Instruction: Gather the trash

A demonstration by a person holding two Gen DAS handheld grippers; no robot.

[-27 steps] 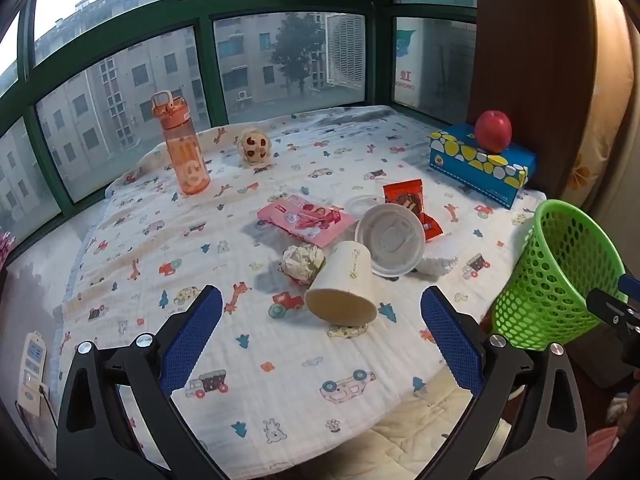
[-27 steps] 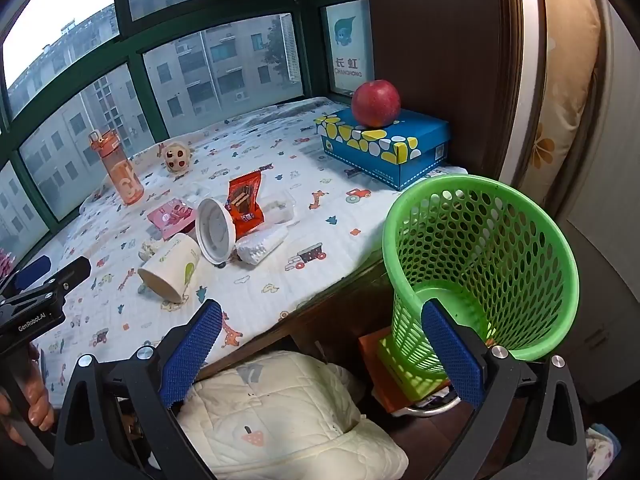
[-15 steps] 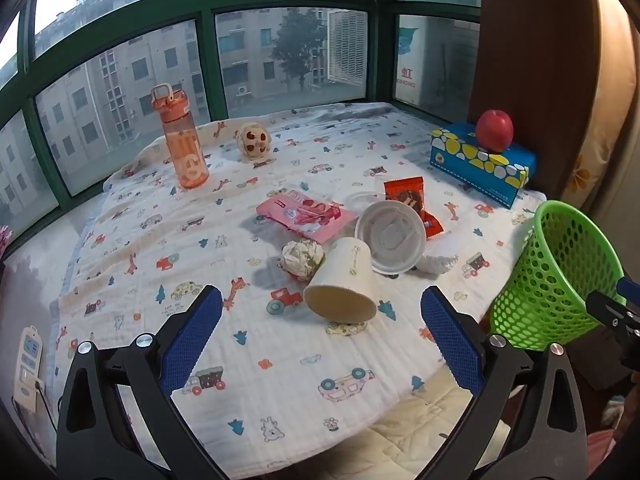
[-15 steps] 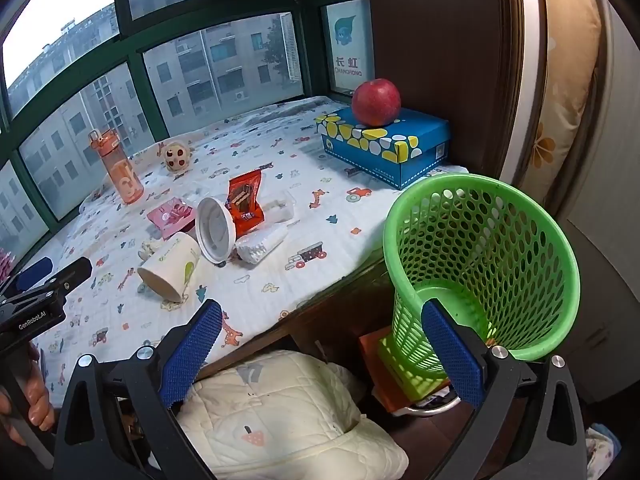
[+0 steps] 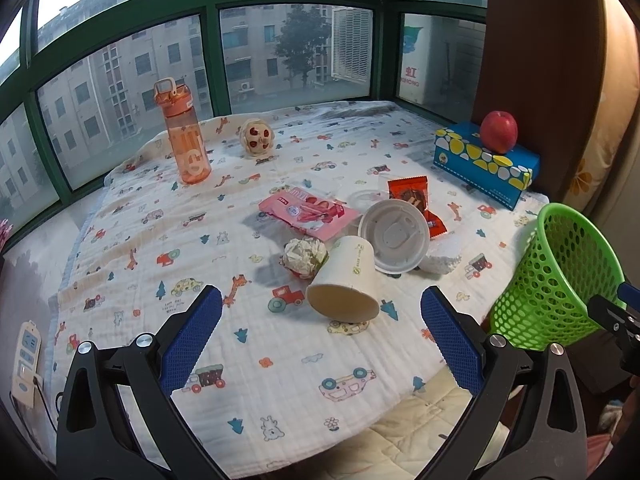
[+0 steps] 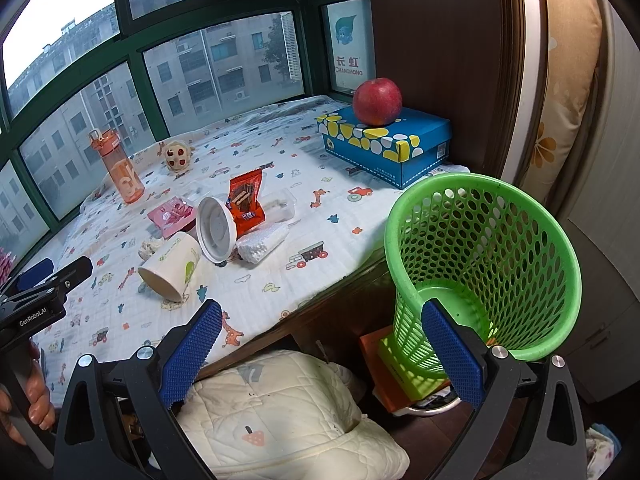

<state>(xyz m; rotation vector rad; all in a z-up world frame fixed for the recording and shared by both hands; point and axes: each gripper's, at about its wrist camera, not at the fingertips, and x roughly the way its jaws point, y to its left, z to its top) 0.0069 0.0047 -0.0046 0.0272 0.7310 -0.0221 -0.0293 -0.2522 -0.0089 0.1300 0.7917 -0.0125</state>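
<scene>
- Left gripper (image 5: 320,322): fingers spread wide, nothing between them, low over the printed cloth (image 5: 132,248).
- Just ahead of it, paper cup (image 5: 346,280) on its side, mouth toward the camera.
- Foil ball (image 5: 305,255) touches the cup's left; white lid (image 5: 394,236) leans behind the cup.
- Pink wrapper (image 5: 308,212) and red packet (image 5: 414,204) lie beyond.
- Right gripper (image 6: 320,334): fingers apart, empty, off the cloth's edge.
- Green basket (image 6: 492,264) stands by its right finger, below the ledge.
- Apple (image 6: 377,101) sits on blue box (image 6: 390,144); orange bottle (image 5: 184,134) upright near the window.
</scene>
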